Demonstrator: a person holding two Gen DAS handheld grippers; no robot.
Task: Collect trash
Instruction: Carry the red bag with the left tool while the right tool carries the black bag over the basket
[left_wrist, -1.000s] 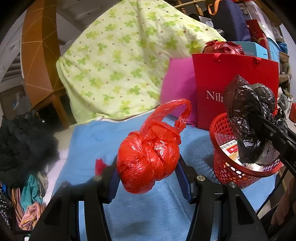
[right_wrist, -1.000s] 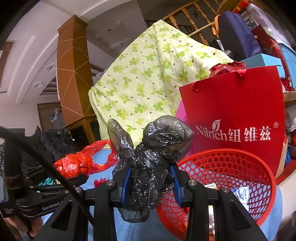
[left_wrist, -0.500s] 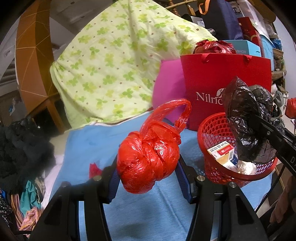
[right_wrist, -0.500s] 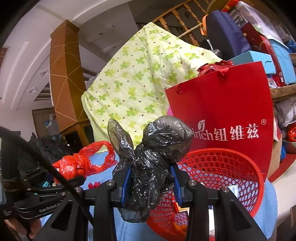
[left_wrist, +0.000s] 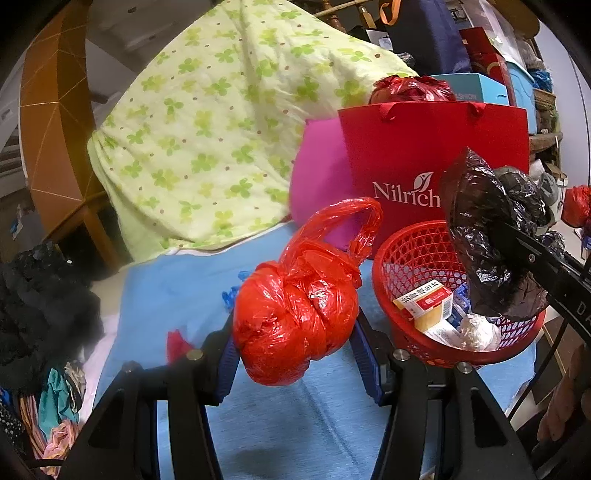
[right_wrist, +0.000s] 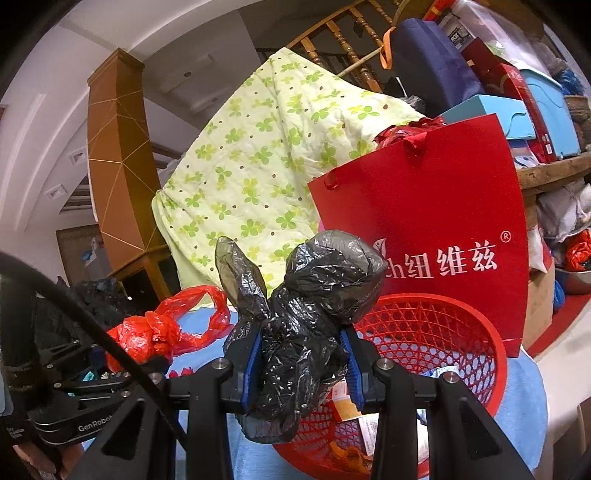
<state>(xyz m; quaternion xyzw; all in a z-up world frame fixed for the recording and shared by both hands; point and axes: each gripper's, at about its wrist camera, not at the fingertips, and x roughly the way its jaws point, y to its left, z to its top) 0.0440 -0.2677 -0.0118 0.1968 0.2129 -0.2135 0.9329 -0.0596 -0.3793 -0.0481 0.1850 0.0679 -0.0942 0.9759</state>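
A light blue cloth (left_wrist: 177, 295) is covering the surface of a cluttered room, with a green clover-print quilt (left_wrist: 221, 129) lying behind. The left gripper (left_wrist: 295, 347) is clamping a knotted red plastic bag (left_wrist: 295, 317) above the cloth. The right gripper (right_wrist: 301, 365) is squeezing a crumpled black plastic bag (right_wrist: 306, 317) over the round red mesh basket (right_wrist: 461, 332), which is holding small boxes.

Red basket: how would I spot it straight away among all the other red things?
Find the tall red paper gift bag with white lettering standing on the blue cloth. The red basket sits right in front of it. Unlike the bag and the red plastic bundle, it is round, open-topped lattice plastic with cartons inside.
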